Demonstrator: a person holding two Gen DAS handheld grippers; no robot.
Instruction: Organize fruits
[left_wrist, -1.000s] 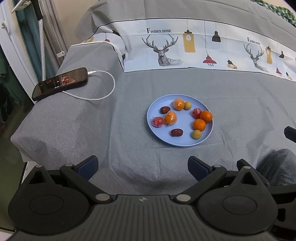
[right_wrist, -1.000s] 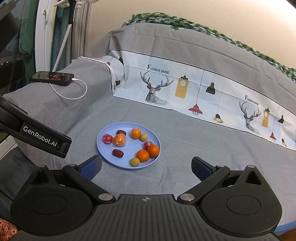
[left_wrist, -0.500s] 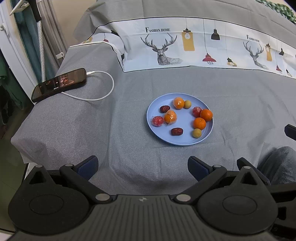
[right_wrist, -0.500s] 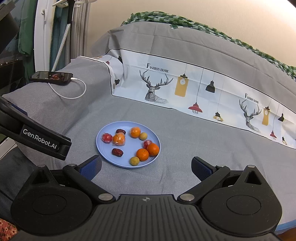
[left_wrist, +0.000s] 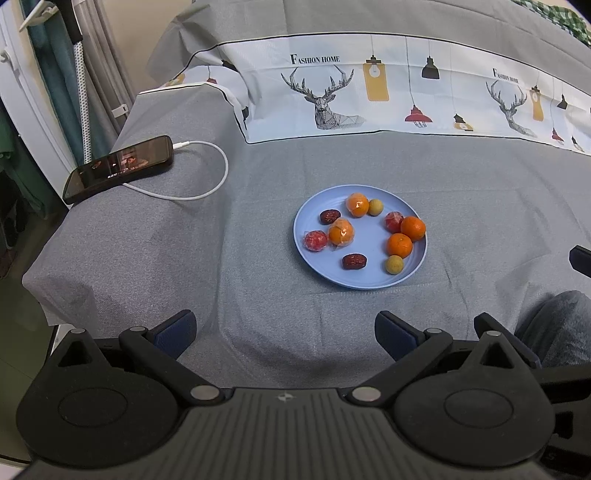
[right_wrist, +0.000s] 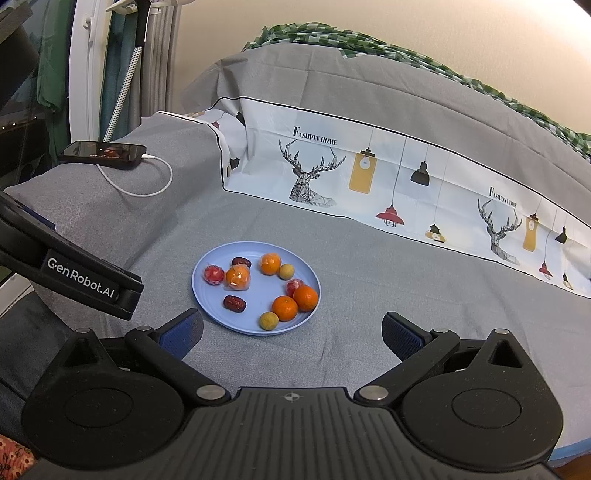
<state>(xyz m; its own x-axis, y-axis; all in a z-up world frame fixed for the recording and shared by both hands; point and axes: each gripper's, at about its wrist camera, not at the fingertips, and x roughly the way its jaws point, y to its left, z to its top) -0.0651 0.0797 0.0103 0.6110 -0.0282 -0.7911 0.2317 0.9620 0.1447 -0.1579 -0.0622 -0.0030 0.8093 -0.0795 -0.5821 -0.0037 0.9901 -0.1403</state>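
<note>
A light blue plate (left_wrist: 373, 278) (right_wrist: 255, 325) lies on the grey bed cover and holds several small fruits: oranges (left_wrist: 399, 245) (right_wrist: 284, 308), two of them in clear wrap (left_wrist: 340, 232) (right_wrist: 237, 277), red wrapped fruits (left_wrist: 316, 240) (right_wrist: 214, 274), dark red dates (left_wrist: 354, 261) (right_wrist: 234, 303) and small yellow-green fruits (left_wrist: 394, 264) (right_wrist: 268, 320). My left gripper (left_wrist: 285, 330) is open and empty, short of the plate. My right gripper (right_wrist: 292, 332) is open and empty, just short of the plate's near rim. The left gripper's body (right_wrist: 81, 282) shows at the left of the right wrist view.
A black phone (left_wrist: 119, 168) (right_wrist: 103, 153) with a white charging cable (left_wrist: 207, 184) lies at the bed's far left corner. A printed pillow band (left_wrist: 388, 96) runs along the back. The bed edge drops off at the left. A grey-clad knee (left_wrist: 554, 328) is at the right.
Both views have shifted slightly; the plate sits a touch higher in frame. Both grippers stay open and the fruits have not moved.
</note>
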